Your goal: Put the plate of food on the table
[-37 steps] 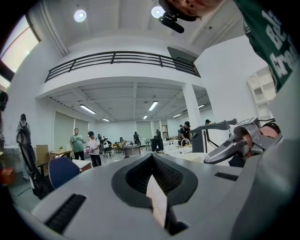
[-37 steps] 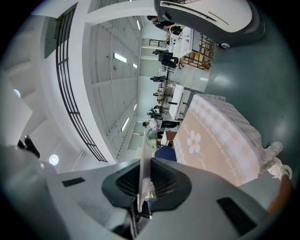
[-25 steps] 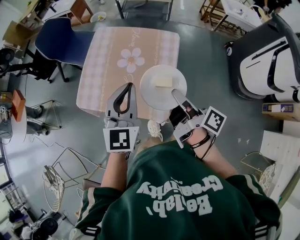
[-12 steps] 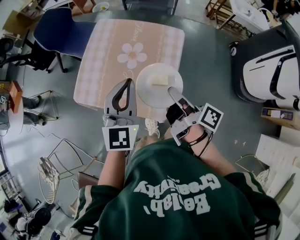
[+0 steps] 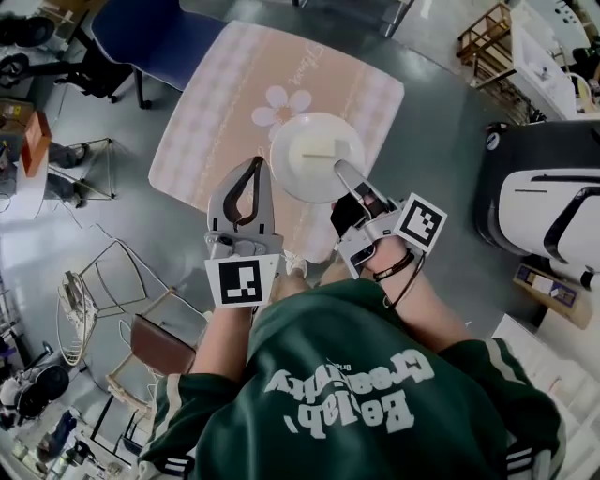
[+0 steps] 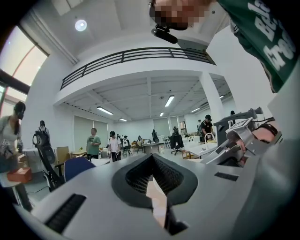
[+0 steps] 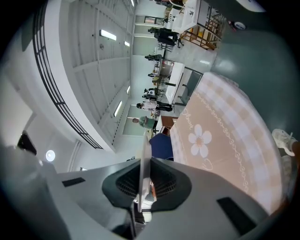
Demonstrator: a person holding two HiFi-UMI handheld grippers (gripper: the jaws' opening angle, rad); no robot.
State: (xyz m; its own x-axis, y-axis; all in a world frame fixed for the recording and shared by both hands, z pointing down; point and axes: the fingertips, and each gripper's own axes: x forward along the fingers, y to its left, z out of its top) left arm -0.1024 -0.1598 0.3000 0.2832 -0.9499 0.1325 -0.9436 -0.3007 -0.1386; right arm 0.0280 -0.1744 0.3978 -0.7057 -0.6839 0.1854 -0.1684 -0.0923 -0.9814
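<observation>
A white plate (image 5: 317, 157) carrying a pale yellow block of food (image 5: 319, 148) hangs over the near half of the table, which is covered by a pink checked cloth (image 5: 216, 122) with a white flower (image 5: 289, 106). My right gripper (image 5: 339, 171) is shut on the plate's near rim. In the right gripper view the plate's rim (image 7: 144, 159) shows edge-on between the pads, with the cloth (image 7: 225, 126) beyond. My left gripper (image 5: 255, 166) hovers just left of the plate, tips together, holding nothing. Whether the plate touches the cloth I cannot tell.
A blue chair (image 5: 155, 28) stands at the table's far left. A large white and black machine (image 5: 553, 211) is on the right. Wire-frame chairs (image 5: 94, 300) and a brown stool (image 5: 159, 342) sit at the near left. A white shoe (image 7: 285, 139) shows below the table edge.
Both grippers and the plate have moved forward, from the table's near edge to further in over the cloth. The right gripper's hold on the rim is unchanged.
</observation>
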